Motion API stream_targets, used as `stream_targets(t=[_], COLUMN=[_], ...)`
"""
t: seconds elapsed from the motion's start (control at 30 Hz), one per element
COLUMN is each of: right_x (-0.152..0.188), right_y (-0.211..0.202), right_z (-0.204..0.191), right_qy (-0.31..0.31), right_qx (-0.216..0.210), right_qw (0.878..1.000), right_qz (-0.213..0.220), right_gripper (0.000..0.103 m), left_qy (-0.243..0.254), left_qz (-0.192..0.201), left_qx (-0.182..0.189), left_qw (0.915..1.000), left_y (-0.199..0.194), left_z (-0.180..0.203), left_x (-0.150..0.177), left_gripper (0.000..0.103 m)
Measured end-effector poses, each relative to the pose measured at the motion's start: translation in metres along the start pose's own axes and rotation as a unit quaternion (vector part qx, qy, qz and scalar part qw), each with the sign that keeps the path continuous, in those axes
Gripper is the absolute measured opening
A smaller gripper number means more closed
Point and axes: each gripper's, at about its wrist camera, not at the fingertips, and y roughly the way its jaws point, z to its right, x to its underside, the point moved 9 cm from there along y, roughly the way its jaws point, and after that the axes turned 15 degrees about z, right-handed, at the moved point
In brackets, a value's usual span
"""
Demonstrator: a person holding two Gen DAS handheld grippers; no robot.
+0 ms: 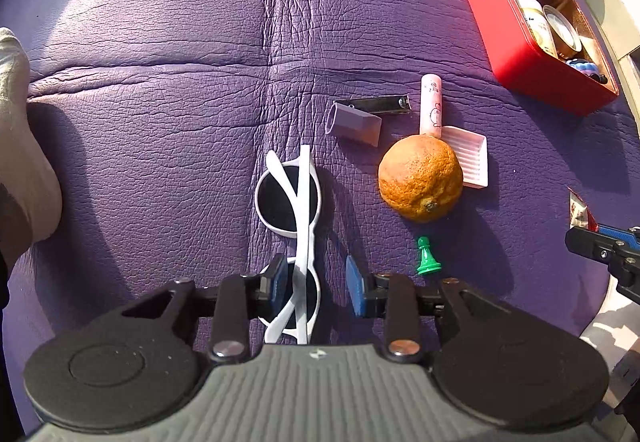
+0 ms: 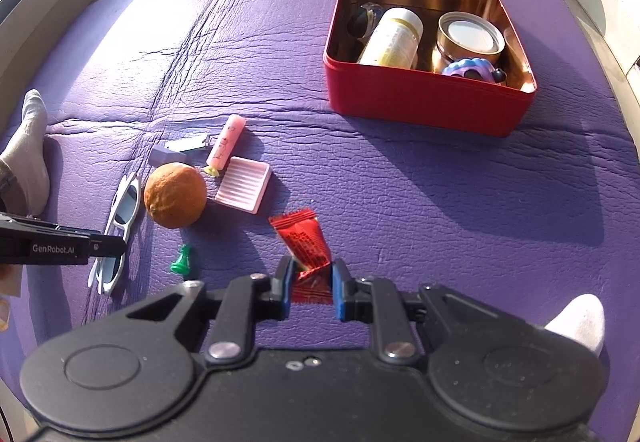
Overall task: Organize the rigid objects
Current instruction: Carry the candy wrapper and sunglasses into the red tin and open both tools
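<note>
White sunglasses [image 1: 294,202] lie folded on the purple cushion; my left gripper [image 1: 318,288] is open with its jaws either side of their near lens, the left pad touching the frame. They also show in the right wrist view [image 2: 122,218]. My right gripper [image 2: 310,286] is shut on a red snack packet [image 2: 306,242], which lies on the cushion. A red tin box [image 2: 420,102] at the back right holds a bottle [image 2: 394,38], a can [image 2: 470,36] and a purple toy [image 2: 472,70]. The box also shows in the left wrist view [image 1: 516,54].
Near the sunglasses lie an orange [image 1: 420,178], a green pawn [image 1: 426,262], a pink ribbed tray [image 1: 472,158], a pink tube [image 1: 431,104], a purple block [image 1: 354,124] and nail clippers [image 1: 384,104]. Socked feet rest at left [image 1: 20,130] and right [image 2: 580,322].
</note>
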Motion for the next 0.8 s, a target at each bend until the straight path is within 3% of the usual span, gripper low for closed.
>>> stream_targets(t=[0.03, 0.1, 0.33, 0.53, 0.57, 0.8], right_x=[0.001, 0.003, 0.008, 0.009, 0.009, 0.006], right_y=[0.003, 0.006, 0.016, 0.017, 0.017, 0.009], right_z=[0.002, 0.003, 0.010, 0.009, 0.009, 0.011], right_qy=[0.003, 0.005, 0.017, 0.015, 0.014, 0.007], right_qx=[0.000, 0.000, 0.004, 0.006, 0.008, 0.015], right_qw=[1.000, 1.000, 1.000, 1.000, 1.000, 1.000], right_qz=[-0.002, -0.004, -0.013, -0.014, -0.013, -0.004], right_gripper=[0.019, 0.019, 0.019, 0.019, 0.019, 0.019], left_qy=[0.004, 0.011, 0.023, 0.032, 0.029, 0.021], left_qz=[-0.001, -0.003, 0.005, 0.015, 0.015, 0.021], left_qx=[-0.002, -0.010, -0.023, -0.016, -0.014, -0.011], left_qw=[1.0000, 0.9999, 0.9995, 0.9992, 0.9994, 0.9995], left_y=[0.004, 0.011, 0.024, 0.021, 0.020, 0.009], left_z=[0.000, 0.000, 0.001, 0.003, 0.003, 0.001], left_x=[0.000, 0.001, -0.001, -0.002, -0.003, -0.009], left_gripper=[0.045, 0.049, 0.048, 0.028, 0.021, 0.016])
